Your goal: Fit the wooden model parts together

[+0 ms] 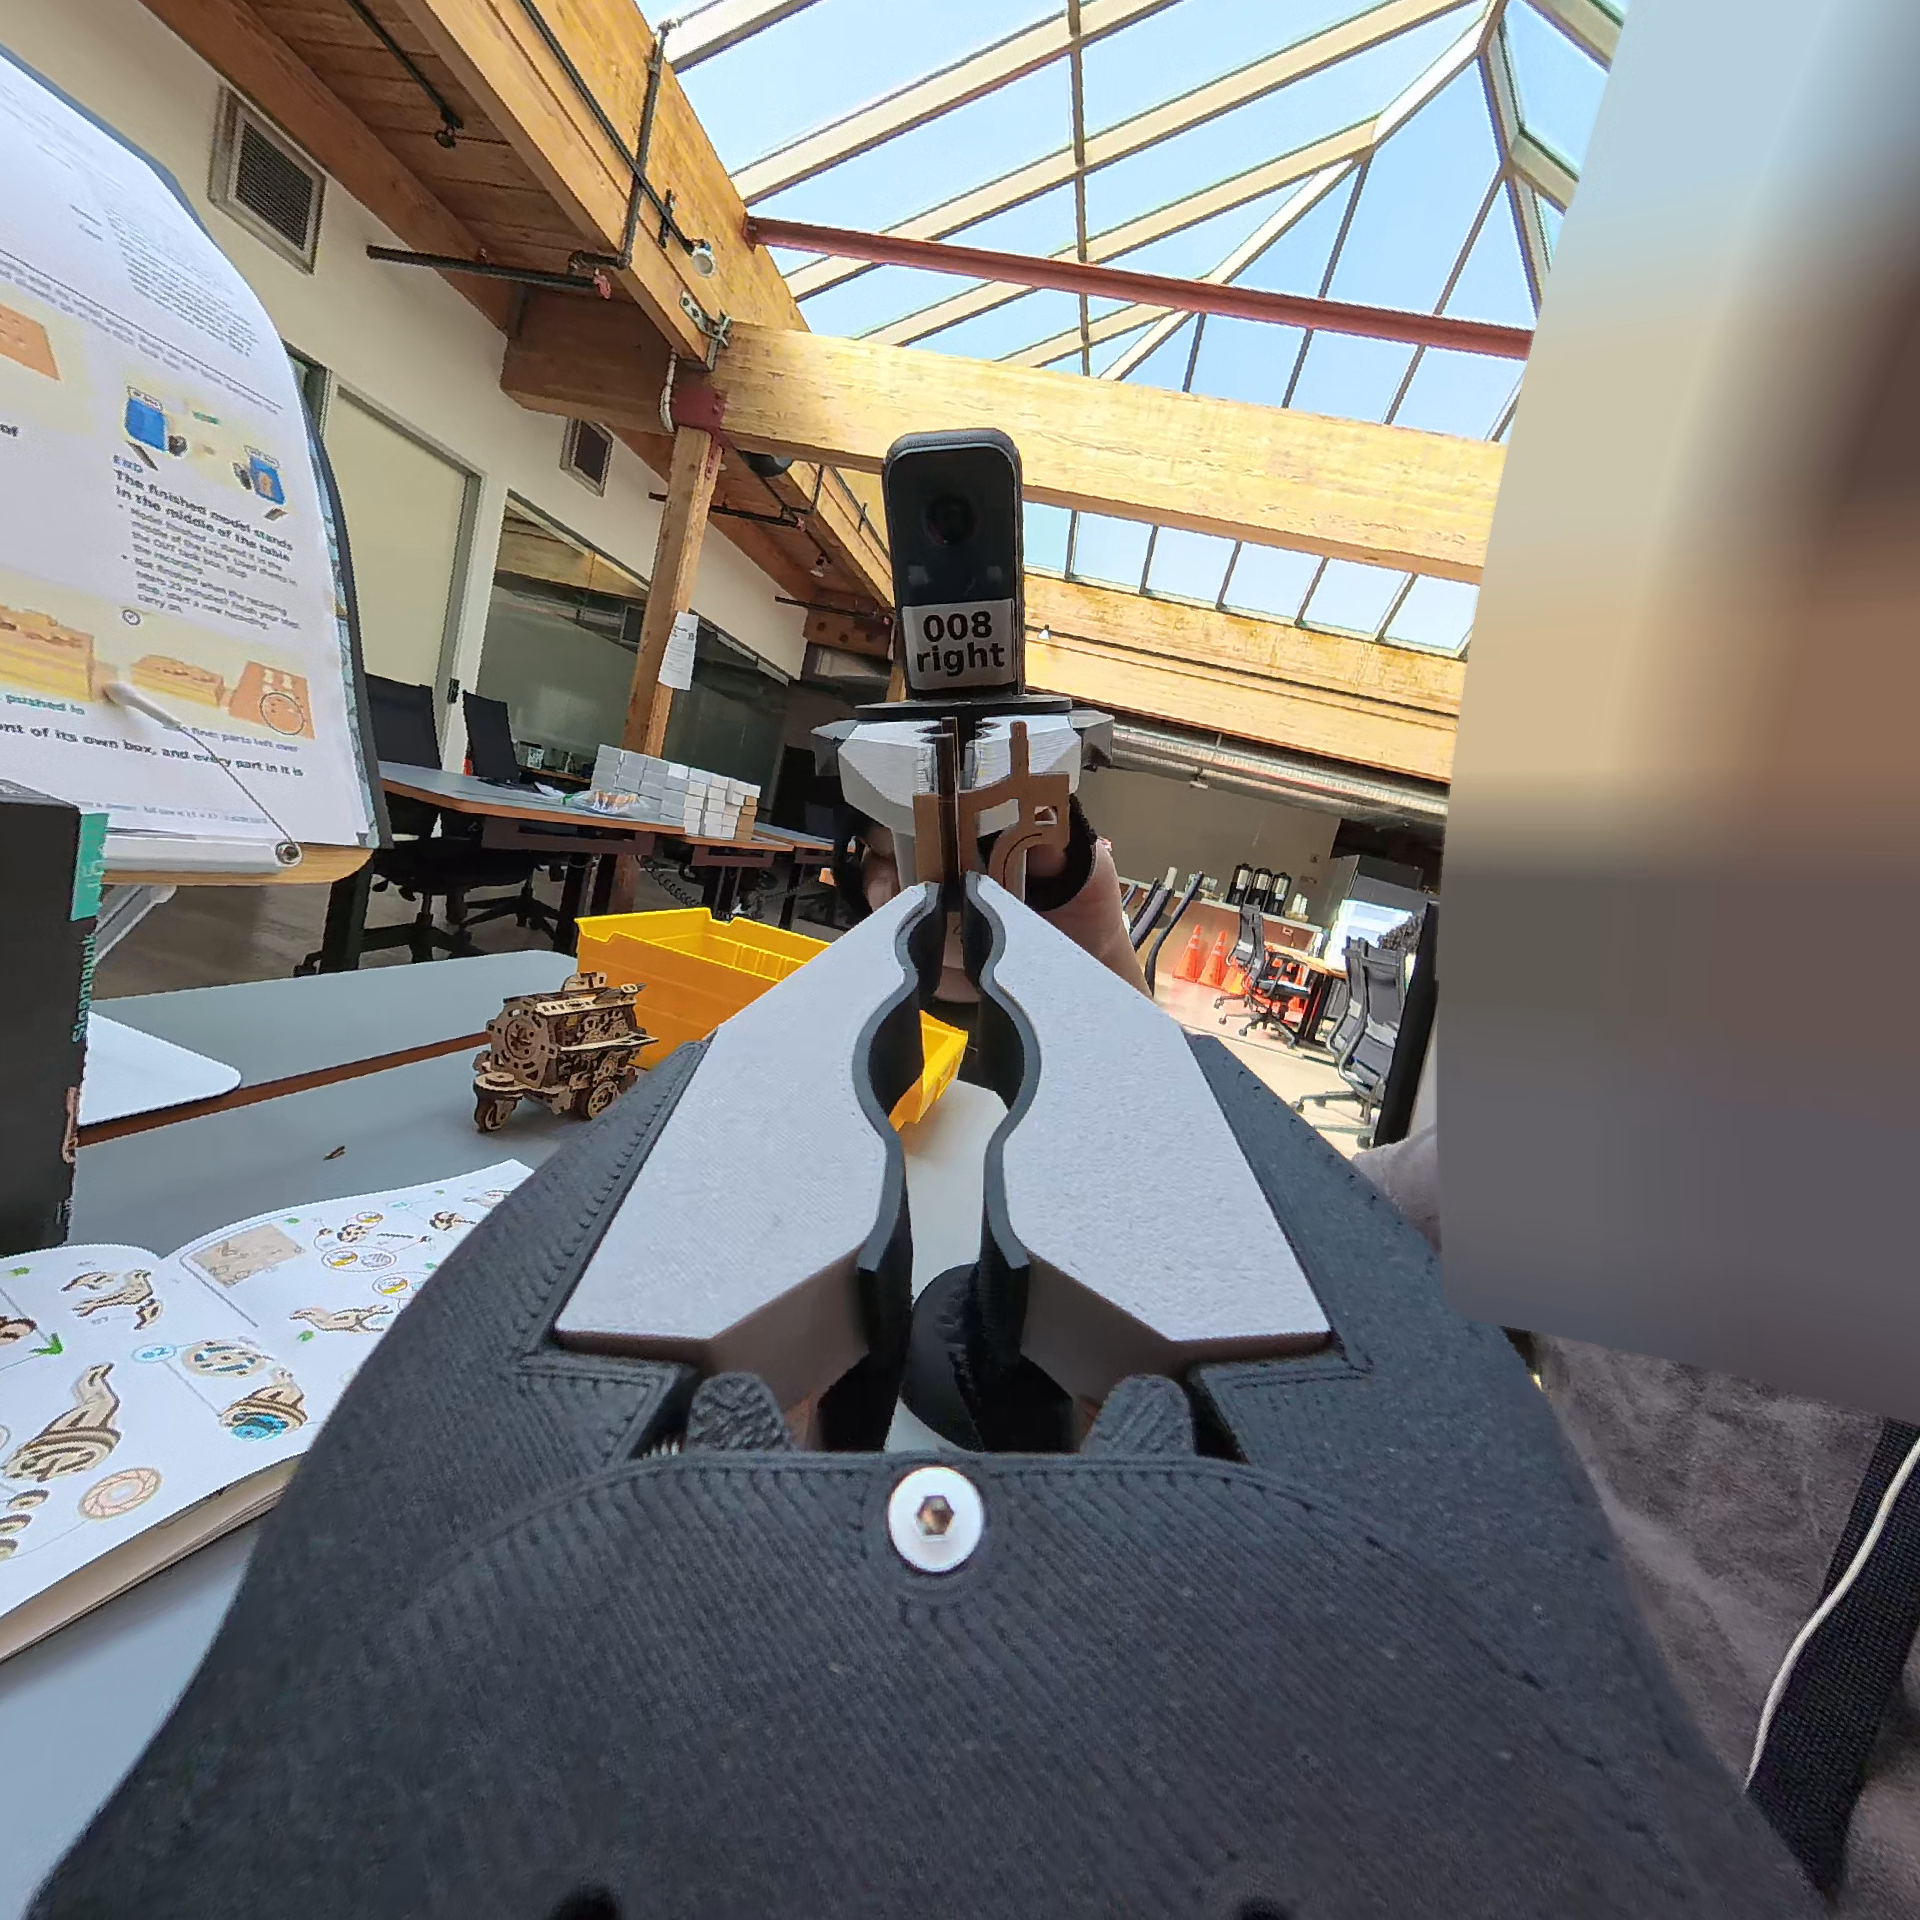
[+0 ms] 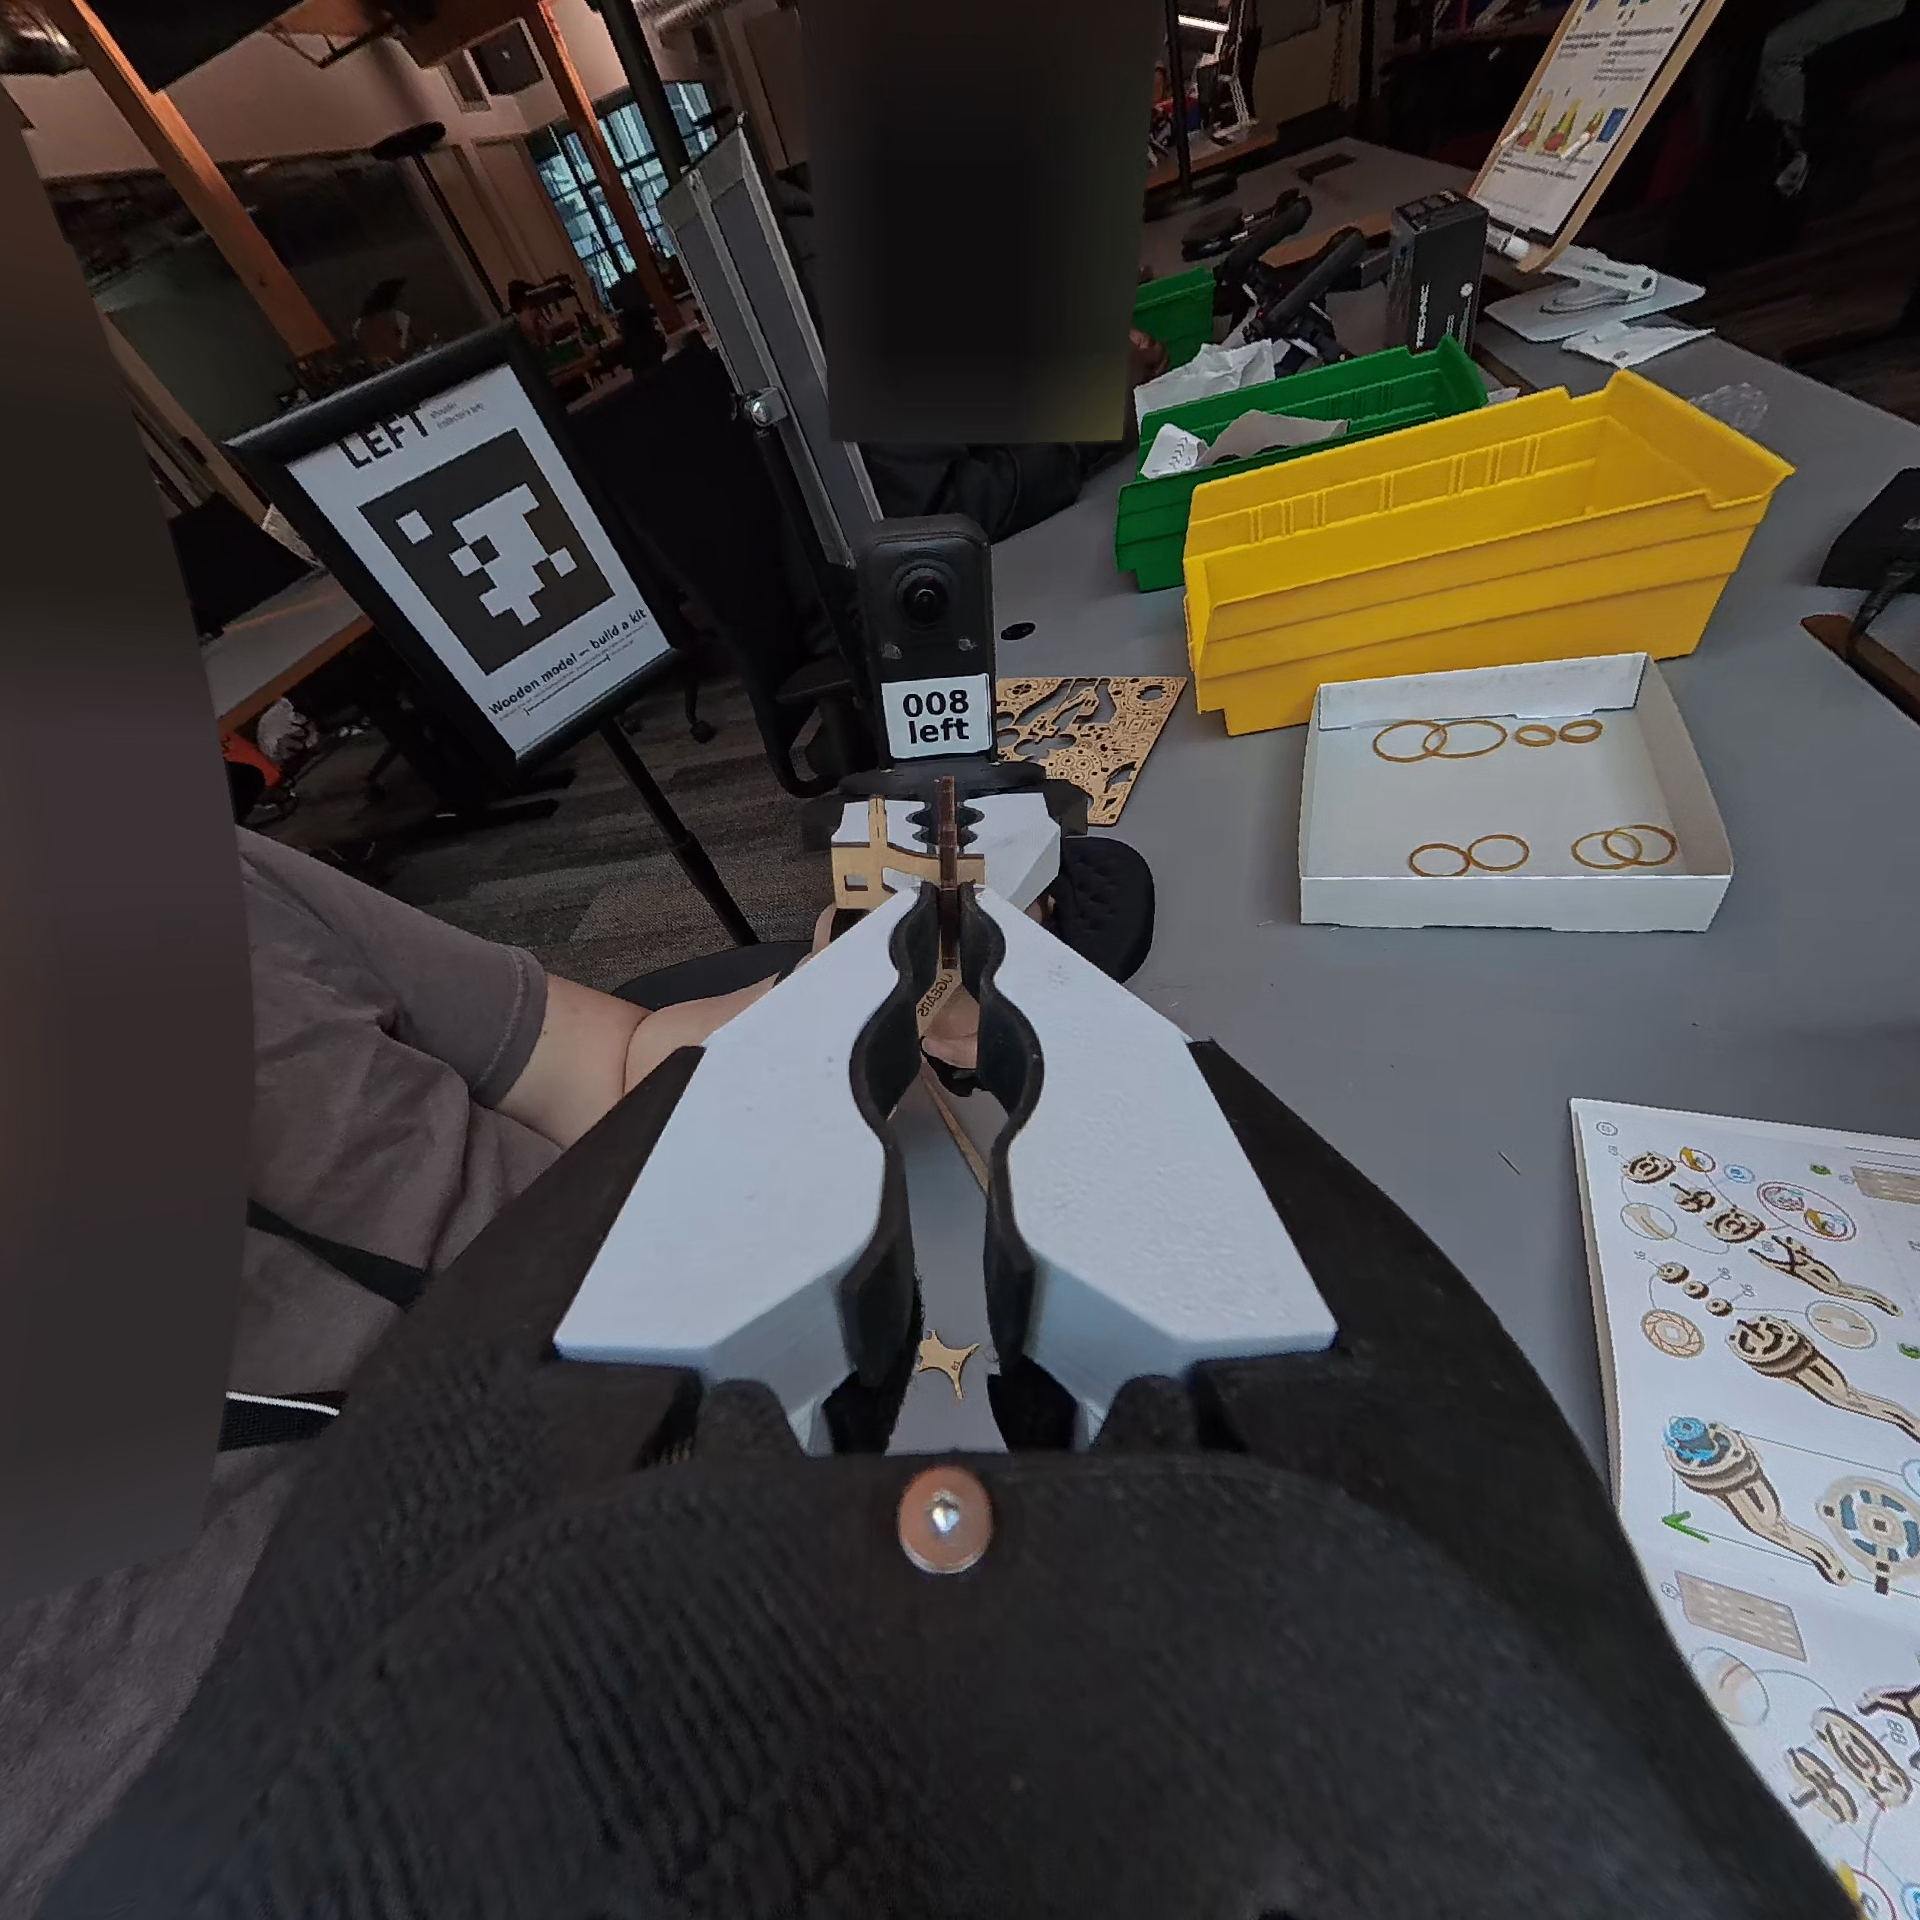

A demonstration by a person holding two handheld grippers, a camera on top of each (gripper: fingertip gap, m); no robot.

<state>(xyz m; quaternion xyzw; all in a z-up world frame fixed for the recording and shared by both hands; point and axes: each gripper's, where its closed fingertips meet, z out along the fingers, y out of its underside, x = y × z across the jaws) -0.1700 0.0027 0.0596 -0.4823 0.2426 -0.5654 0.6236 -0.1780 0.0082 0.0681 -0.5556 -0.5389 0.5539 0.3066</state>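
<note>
Two grippers meet tip to tip above a grey table (image 2: pixel 1351 1039), each clenched on a thin wooden part. The left gripper (image 1: pixel 948 891) pinches a flat dark-edged wooden piece (image 1: pixel 948 831) standing on edge at 12 o'clock of its view; the right gripper (image 2: pixel 943 896) grips a second plywood piece (image 2: pixel 943 831), also edge-on. A pale cut-out plate w/ notches and a curved slot (image 1: pixel 1023 821) sits crosswise on them, between the two sets of tips; cannot tell exactly which tongs carry it. The wood is light tan, laser-cut, w/ burnt brown edges.

Count, right wrist view: 1 yellow bin (image 2: pixel 1475 561) at 2 o'clock, 1 green bin (image 2: pixel 1288 416) behind it, 1 white shallow box (image 2: pixel 1512 894) holding approx. 10 rubber bands (image 2: pixel 1439 740), 1 punched-out plywood sheet (image 2: pixel 1091 727) at 12–1 o'clock, 1 instruction booklet (image 2: pixel 1766 1455) at 4 o'clock, 1 small star-shaped wood offcut (image 2: pixel 945 1359) on the table under the fingers, 1 marker sign on a stand (image 2: pixel 478 561) at 10 o'clock.

Left wrist view: 1 finished wooden vehicle model (image 1: pixel 561 1049) at 9 o'clock, near the yellow bin.
</note>
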